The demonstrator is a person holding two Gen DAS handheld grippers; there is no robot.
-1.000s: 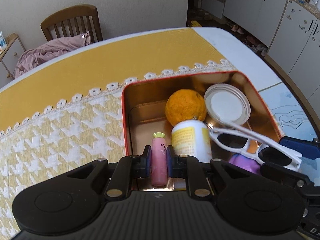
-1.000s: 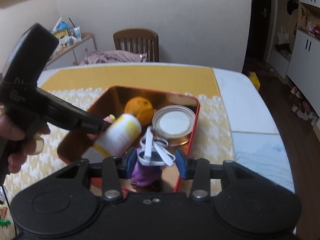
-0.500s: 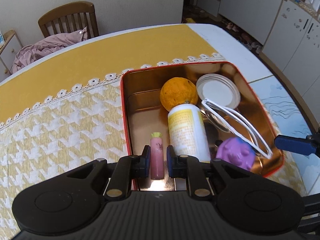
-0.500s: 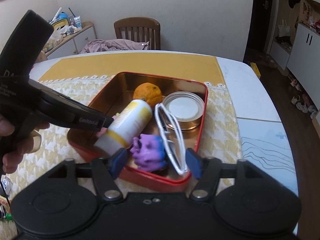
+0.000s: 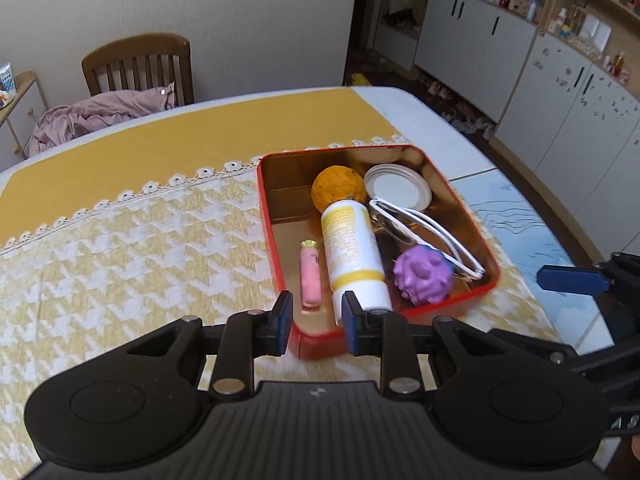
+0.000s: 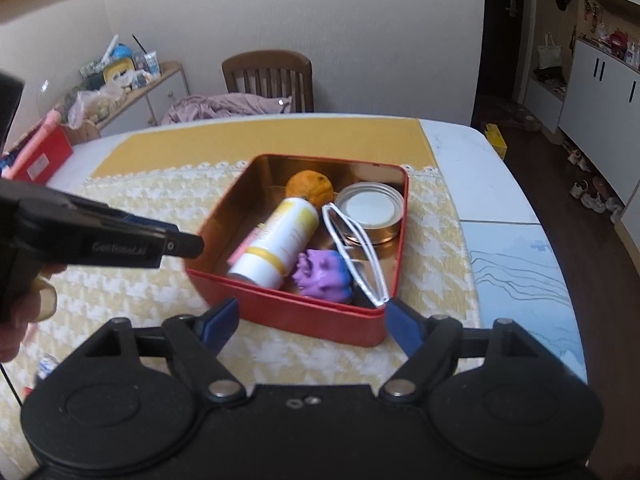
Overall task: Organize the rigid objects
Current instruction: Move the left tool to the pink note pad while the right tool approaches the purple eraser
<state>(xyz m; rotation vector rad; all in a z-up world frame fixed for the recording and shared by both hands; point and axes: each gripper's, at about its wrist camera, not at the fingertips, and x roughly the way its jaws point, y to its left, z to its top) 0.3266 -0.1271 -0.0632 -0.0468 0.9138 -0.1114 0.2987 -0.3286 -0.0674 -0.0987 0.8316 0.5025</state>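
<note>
My left gripper hangs just short of the near wall of the red rectangular metal tin with the gold lining, its jaws opening and nothing between them. The small pink tube with the pale cap lies flat on the tin floor just ahead of it, free of the pads. Beside the tube, further to the right, the white cylindrical bottle with the yellow label lies on its side, and beyond that bottle sit the round orange fruit and the white-topped metal jar lid.

My right gripper is also spreading, jaws wide and empty, held just before the tin's near corner. Right ahead of it the knobbly purple ball and the white-framed sunglasses rest inside the tin, the glasses leaning across the lid.

I judge this the release step: both items are delivered and both grippers are free. As far as I can see, the yellow and white houndstooth cloth on the desk carries nothing more near the tin, so the sorting looks close to done. Next I should draw both grippers away without clipping the tin's rim, then look for anything left outside.
</note>
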